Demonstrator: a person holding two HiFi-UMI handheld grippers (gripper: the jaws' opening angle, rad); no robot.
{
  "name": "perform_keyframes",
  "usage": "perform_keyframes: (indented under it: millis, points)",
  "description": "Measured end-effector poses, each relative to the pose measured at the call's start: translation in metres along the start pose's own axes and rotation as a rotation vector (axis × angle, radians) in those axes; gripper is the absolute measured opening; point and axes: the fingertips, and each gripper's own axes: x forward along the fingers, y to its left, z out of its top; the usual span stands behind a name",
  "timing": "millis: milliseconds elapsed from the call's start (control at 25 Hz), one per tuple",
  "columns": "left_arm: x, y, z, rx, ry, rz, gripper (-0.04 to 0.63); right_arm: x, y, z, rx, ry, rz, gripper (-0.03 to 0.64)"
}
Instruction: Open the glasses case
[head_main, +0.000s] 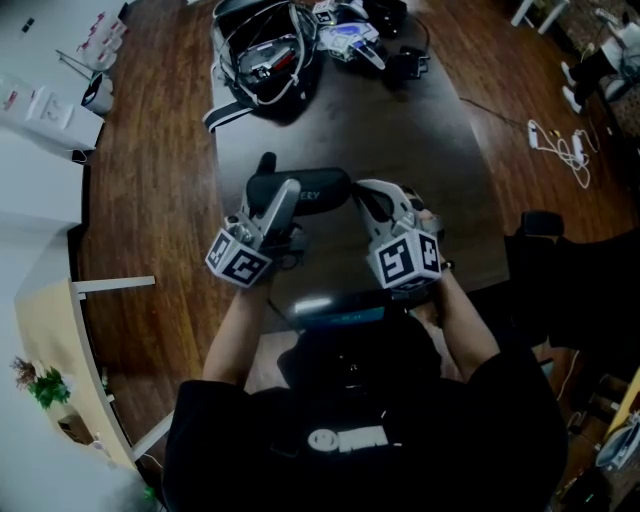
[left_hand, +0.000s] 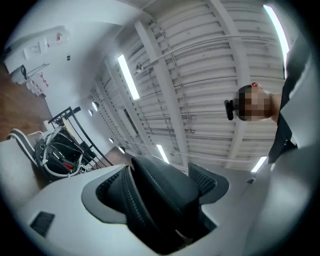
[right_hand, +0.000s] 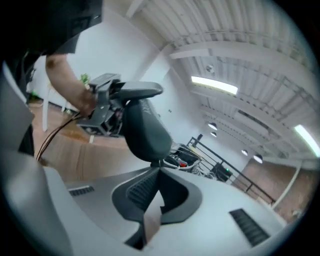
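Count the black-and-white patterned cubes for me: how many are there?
2. One cube rides on the left tool, the other cube on the right tool, both just below the glasses case in the head view. No others show.

Dark table (head_main: 400, 140) on a wood floor (head_main: 150, 200). At its far end stands a black bag (head_main: 262, 100) holding white leads (head_main: 297, 70), with clutter (head_main: 350, 35) just beside it. A white cable (head_main: 560, 145) lies on the floor at right, a plant (head_main: 45, 385) at lower left, strip lights (left_hand: 128, 76) overhead
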Motion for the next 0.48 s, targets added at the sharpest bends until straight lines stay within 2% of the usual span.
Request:
perform_keyframes:
  millis: [40, 160, 240, 320, 480]
  points:
    - [0.0, 0.002, -0.003, -0.02, 0.008, 0.02, 0.38, 0.0, -0.006, 0.001, 0.035, -0.008, -0.037, 0.008]
    - [0.001, 0.012, -0.006, -0.093, 0.001, 0.108, 0.38, 0.002, -0.018, 0.003, 0.042, -0.016, -0.148, 0.008]
    - [0.002, 0.016, -0.006, -0.121, -0.012, 0.144, 0.38, 0.003, -0.025, 0.001, 0.163, -0.032, -0.178, 0.008]
    - [0.004, 0.016, -0.007, -0.151, -0.017, 0.156, 0.38, 0.003, -0.034, 0.003, 0.253, -0.055, -0.217, 0.008]
    - [0.005, 0.018, 0.003, -0.276, -0.11, 0.122, 0.38, 0.001, -0.059, 0.014, 0.381, -0.135, -0.295, 0.008]
